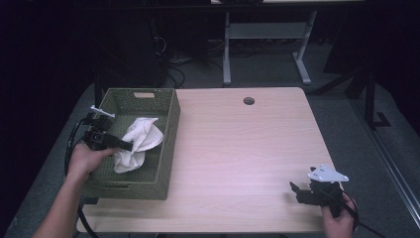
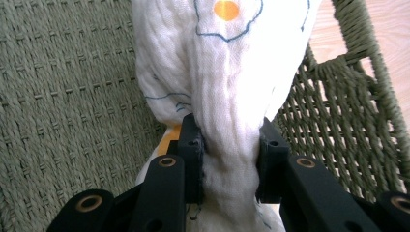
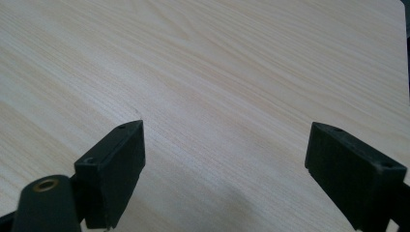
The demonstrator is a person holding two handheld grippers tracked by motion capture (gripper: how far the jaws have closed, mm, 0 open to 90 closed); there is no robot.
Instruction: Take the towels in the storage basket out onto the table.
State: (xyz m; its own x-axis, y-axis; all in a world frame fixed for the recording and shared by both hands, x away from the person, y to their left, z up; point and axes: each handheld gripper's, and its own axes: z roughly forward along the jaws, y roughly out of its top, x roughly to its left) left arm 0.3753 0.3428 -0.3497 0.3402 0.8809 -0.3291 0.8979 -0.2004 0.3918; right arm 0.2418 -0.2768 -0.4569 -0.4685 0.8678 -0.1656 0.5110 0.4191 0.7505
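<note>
A light wooden counter (image 1: 237, 148) stands in a dim room, with a green woven basket (image 1: 168, 144) set at its left edge. A person's left hand (image 1: 86, 158) reaches over the basket's left wall, holding the left gripper (image 1: 130, 147) down inside it. Its black jaws are clamped on a bunched fold of white cloth (image 1: 141, 141), which lies crumpled inside the basket. In the left gripper view the cloth (image 2: 227, 96) is squeezed tight between the two jaw pads, and it carries thin blue line drawings and an orange dot; the basket (image 2: 63, 96) weave surrounds it. At the counter's near right corner, the person's right hand (image 1: 339, 218) holds the right gripper (image 1: 297, 191) low over bare wood. In the right gripper view its jaws stand wide apart, holding nothing, with bare counter (image 3: 217, 72) between them. A round cable hole (image 1: 249, 101) sits near the counter's far edge.
</note>
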